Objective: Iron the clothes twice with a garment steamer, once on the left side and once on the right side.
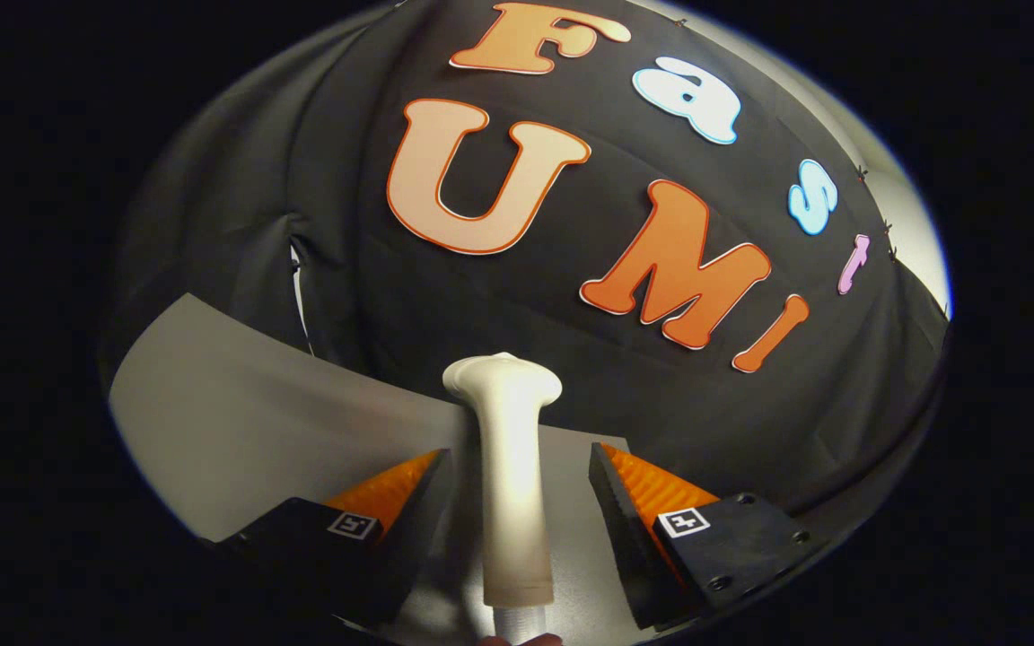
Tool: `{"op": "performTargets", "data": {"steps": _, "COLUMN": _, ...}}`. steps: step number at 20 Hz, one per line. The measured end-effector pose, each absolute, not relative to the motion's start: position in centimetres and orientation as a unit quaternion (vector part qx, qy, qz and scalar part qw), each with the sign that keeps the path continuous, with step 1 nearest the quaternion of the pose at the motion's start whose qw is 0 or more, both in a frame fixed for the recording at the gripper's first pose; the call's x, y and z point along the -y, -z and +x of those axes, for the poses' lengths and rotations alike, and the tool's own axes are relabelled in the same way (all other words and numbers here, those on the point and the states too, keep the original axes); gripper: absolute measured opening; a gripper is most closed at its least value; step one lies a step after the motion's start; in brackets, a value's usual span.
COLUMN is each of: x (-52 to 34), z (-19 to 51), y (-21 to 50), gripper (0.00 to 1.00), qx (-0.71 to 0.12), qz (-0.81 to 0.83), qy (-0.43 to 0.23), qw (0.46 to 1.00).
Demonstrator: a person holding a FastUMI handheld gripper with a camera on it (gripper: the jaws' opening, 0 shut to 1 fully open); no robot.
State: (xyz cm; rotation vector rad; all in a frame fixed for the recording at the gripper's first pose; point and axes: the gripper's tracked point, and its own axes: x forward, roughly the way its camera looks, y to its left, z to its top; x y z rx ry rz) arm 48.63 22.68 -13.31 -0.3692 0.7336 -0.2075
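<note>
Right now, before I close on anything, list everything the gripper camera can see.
garment steamer: one, cream-white, standing upright between the fingers, head toward the booth wall; the fingers look apart from it on both sides.
table: one, pale grey surface, under the steamer and stretching away beside it.
booth wall: one, black cloth, beyond the steamer and the table.
gripper: one, open, a finger on each side of the steamer handle.

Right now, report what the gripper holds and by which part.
Nothing is gripped yet. The gripper is open, its fingers standing on either side of the white garment steamer, level with its upright handle, with visible gaps on both sides.
</note>
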Motion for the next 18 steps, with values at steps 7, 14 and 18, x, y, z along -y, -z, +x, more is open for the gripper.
{"op": "performTargets", "data": {"steps": 7, "x": -21.6, "z": 47.9, "y": 15.4, "gripper": 0.96, "qx": -0.408, "qz": -0.168, "qy": 0.12, "qw": 0.889}}
{"op": "performTargets", "data": {"steps": 14, "x": -21.5, "z": 47.6, "y": 15.2, "gripper": 0.47, "qx": -0.406, "qz": -0.188, "qy": 0.128, "qw": 0.885}}
{"op": "performTargets", "data": {"steps": 18, "x": -22.4, "z": 47.3, "y": 13.8, "gripper": 0.32, "qx": -0.381, "qz": -0.193, "qy": 0.109, "qw": 0.898}}
